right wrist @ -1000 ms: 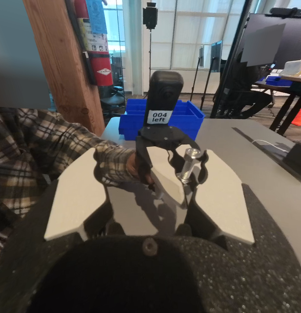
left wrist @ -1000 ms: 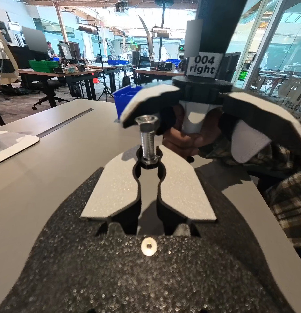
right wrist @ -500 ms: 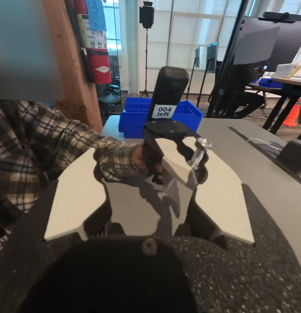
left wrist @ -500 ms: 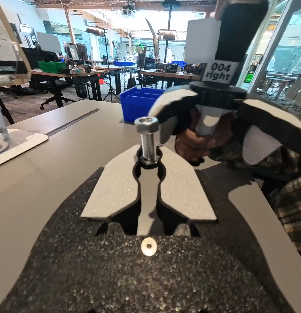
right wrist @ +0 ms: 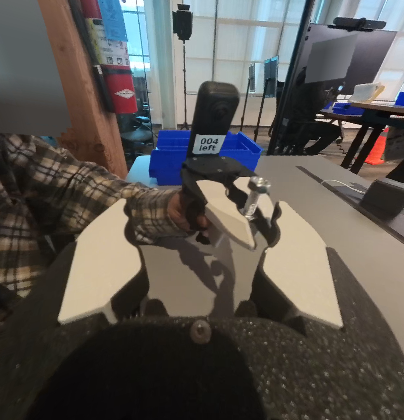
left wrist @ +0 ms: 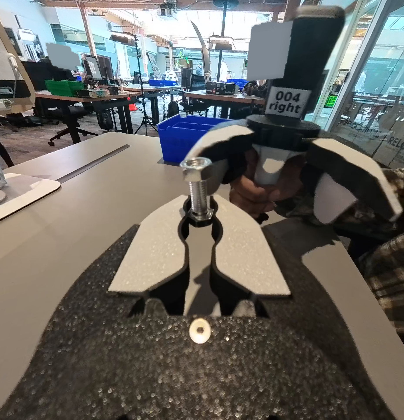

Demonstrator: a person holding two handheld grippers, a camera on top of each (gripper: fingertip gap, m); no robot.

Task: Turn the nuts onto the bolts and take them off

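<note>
I work at a grey table in an open office with desks, light stands and glass walls behind; a blue bin stands at the table's far edge, and a wooden post carries a red fire extinguisher under a blue paper sheet. Each of my tongs bears a white printed sticker below its black camera.

My left gripper is closed almost fully, its tips pinching the nut at the foot of a silver hex bolt, which stands upright, head uppermost, above the table.

My right gripper is spread wide and holds nothing; seen from the left wrist, one of its white fingers sits just behind the bolt head, though I cannot tell whether it touches. Plaid sleeves cover my arms.
</note>
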